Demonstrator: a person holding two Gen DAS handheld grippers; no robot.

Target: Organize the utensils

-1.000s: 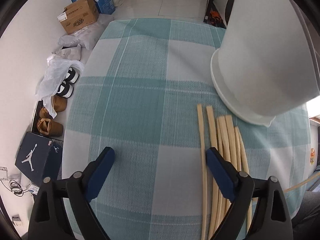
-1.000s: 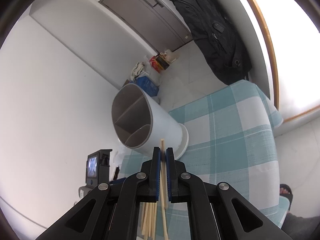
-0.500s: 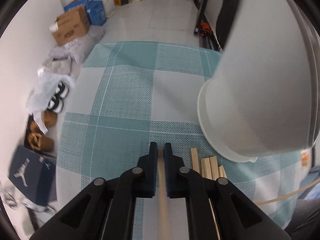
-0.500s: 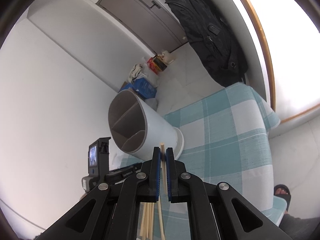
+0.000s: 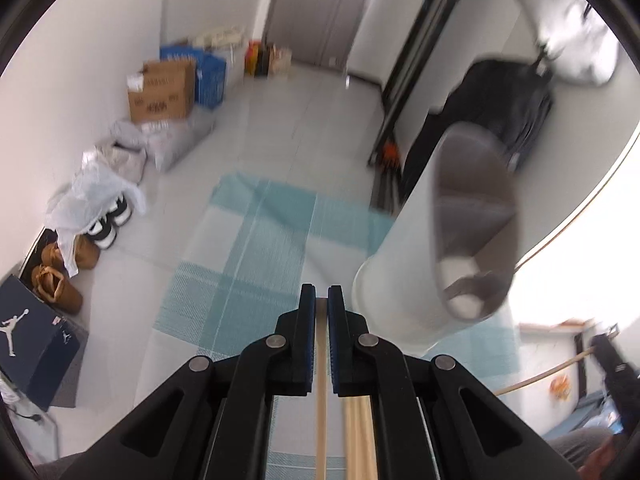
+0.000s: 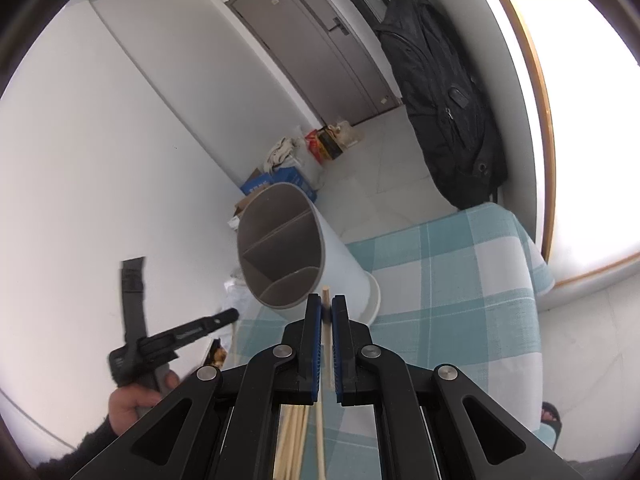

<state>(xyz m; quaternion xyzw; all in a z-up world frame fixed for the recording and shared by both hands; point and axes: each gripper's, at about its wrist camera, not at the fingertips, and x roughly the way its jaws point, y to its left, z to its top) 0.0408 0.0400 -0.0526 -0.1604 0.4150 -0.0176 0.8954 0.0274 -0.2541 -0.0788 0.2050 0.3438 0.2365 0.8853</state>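
My left gripper (image 5: 321, 304) is shut on a wooden chopstick (image 5: 321, 408) and is lifted above the checked tablecloth (image 5: 256, 248). The white utensil holder (image 5: 416, 272) with grey divided compartments stands just ahead to the right. My right gripper (image 6: 326, 312) is shut on another chopstick (image 6: 326, 296), its tip just before the holder (image 6: 320, 256). The left gripper (image 6: 192, 332) shows in the right wrist view, held in a hand. More chopsticks (image 6: 294, 440) lie on the cloth below.
The teal and white cloth (image 6: 460, 288) covers a small table with edges close by. On the floor are cardboard boxes (image 5: 162, 92), shoes (image 5: 108, 228) and a shoebox (image 5: 32, 340). A black backpack (image 6: 444, 112) hangs by the door.
My left gripper closed on a chopstick and has lifted and tilted up from the cloth. The right gripper has kept its chopstick and stayed near the holder.
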